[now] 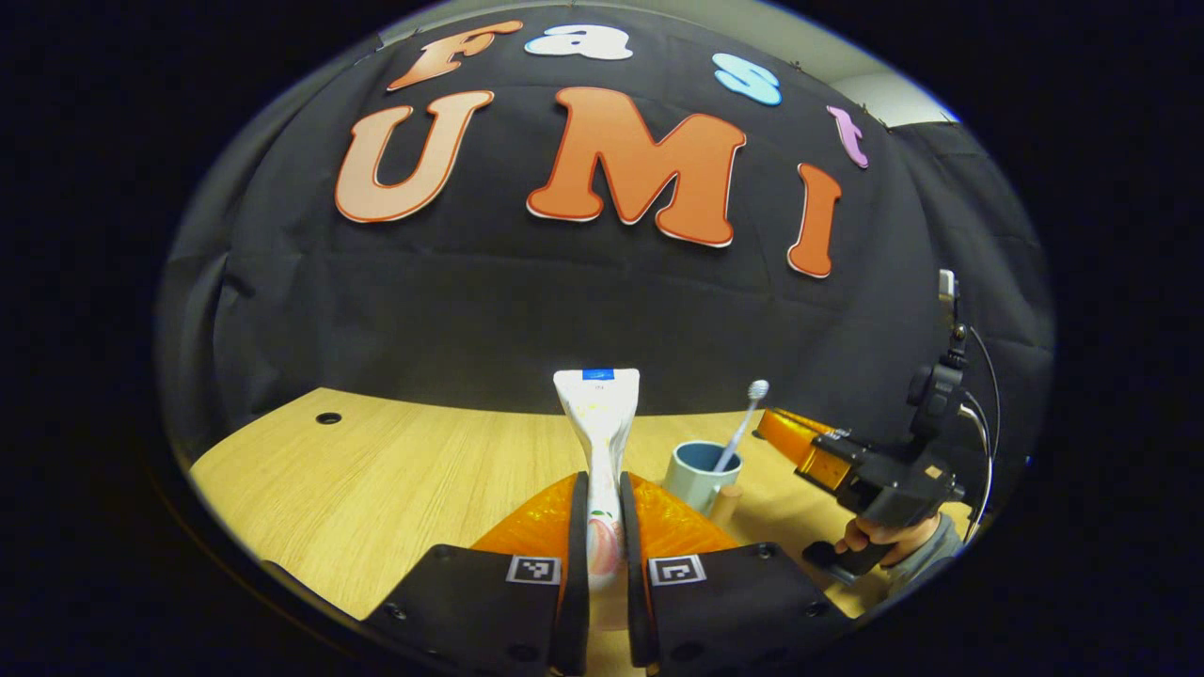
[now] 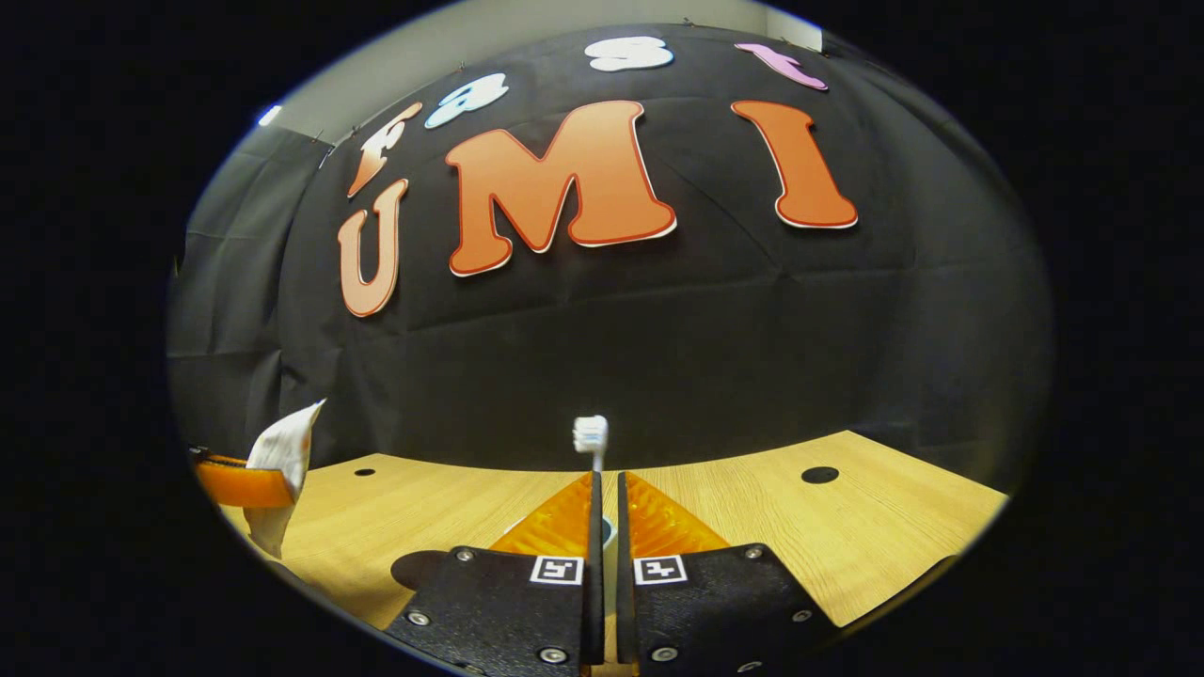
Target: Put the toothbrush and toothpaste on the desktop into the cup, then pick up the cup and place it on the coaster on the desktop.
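Beside the pale blue ceramic cup (image 1: pixel 701 475) on the light wood surface (image 1: pixel 395 480), both tools are busy w/ the two items. Left tool (image 1: pixel 603 527) pinches the white plastic toothpaste tube (image 1: pixel 597 414) low on its body, both fingers pressed on it, tube upright w/ flat crimped end at top and cap end down between the fingers. Prob. held this way so the cap end can go into the cup first. Tube is in the air, just left of the cup and nearer the camera, not yet over the rim.

White toothbrush w/ slim handle (image 1: pixel 743 428) stands tilted in the cup, bristle head up, leaning toward the right tool (image 1: pixel 781 428). In the right gripper view the right tool (image 2: pixel 605 527) has its fingers close together w/ the toothbrush (image 2: pixel 592 442) handle in the narrow gap; a sliver of cup rim shows below. Looks pressed on the handle, steadying it as it goes in; can't tell if the lower end rests on the cup floor.

A person's hand (image 1: pixel 879 536) grips the right tool's handle, right of the cup. Small round light wooden piece (image 1: pixel 726 503) sits touching the cup's base, front right; maybe the coaster, too hidden to say.

Judgement: brush step nearly done, tube next, cup lift not begun.
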